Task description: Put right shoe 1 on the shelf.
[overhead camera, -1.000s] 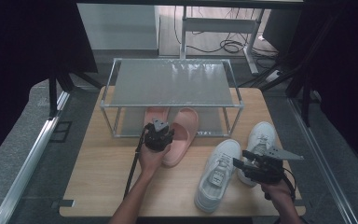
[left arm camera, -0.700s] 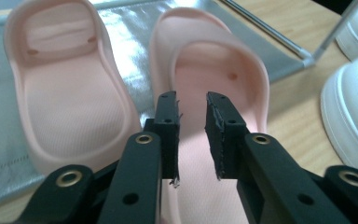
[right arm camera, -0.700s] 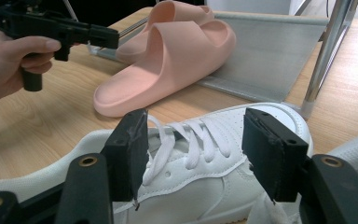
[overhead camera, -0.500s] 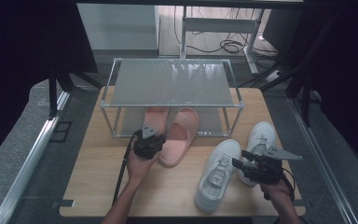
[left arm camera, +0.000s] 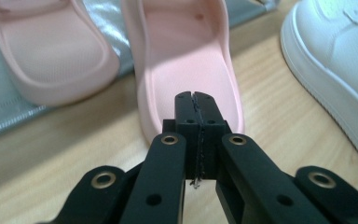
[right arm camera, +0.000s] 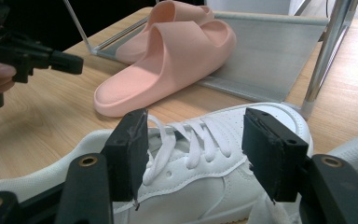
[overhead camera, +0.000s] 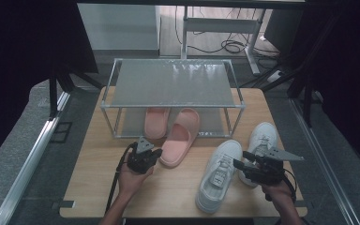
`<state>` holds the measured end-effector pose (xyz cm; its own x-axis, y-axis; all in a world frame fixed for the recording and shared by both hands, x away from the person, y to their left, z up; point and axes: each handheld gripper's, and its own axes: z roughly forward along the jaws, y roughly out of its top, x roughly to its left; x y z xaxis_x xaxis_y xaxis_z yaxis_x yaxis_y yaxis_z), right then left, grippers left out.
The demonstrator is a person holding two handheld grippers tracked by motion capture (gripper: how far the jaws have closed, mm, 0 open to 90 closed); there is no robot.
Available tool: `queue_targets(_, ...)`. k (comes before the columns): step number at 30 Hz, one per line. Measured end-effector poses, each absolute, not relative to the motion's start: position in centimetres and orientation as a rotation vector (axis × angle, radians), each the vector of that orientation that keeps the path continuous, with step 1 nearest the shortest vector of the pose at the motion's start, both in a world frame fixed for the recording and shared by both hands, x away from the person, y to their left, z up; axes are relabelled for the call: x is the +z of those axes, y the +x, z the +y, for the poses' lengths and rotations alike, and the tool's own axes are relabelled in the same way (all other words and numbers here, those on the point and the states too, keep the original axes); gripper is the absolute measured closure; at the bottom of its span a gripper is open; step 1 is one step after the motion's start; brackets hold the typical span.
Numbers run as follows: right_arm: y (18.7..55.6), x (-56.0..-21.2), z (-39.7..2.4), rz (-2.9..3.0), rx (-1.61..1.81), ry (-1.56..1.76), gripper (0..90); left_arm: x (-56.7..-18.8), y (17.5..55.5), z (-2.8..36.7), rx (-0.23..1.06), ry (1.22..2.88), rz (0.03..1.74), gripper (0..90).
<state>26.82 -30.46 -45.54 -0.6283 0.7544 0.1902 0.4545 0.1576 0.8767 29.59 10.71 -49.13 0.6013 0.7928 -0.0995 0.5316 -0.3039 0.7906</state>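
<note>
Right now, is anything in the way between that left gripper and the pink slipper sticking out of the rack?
Nothing visible. The left gripper, jaws shut and empty, sits just short of the pink slipper's heel, with bare table around it. The white sneaker lies off to one side.

The high view looks forward and down on the whole worktop (overhead camera: 98, 187) from above the person's side. The left gripper view sits close, low over the pink slipper (left arm camera: 186, 60) just ahead of its hand-held gripper (left arm camera: 196, 98). The right gripper view faces across the white sneaker (right arm camera: 205, 154) toward that same slipper.
</note>
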Motion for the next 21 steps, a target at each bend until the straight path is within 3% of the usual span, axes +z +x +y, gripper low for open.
queue_targets(8,26.8,-45.6,-30.4,2.149,1.456,1.17,41.2,-51.1,27.9,10.5,0.325,2.078,1.001,90.0)
queue_targets(21,26.9,-45.6,-30.4,2.152,1.451,1.17,41.2,-52.1,28.1,9.1,0.318,2.145,0.97,90.0)
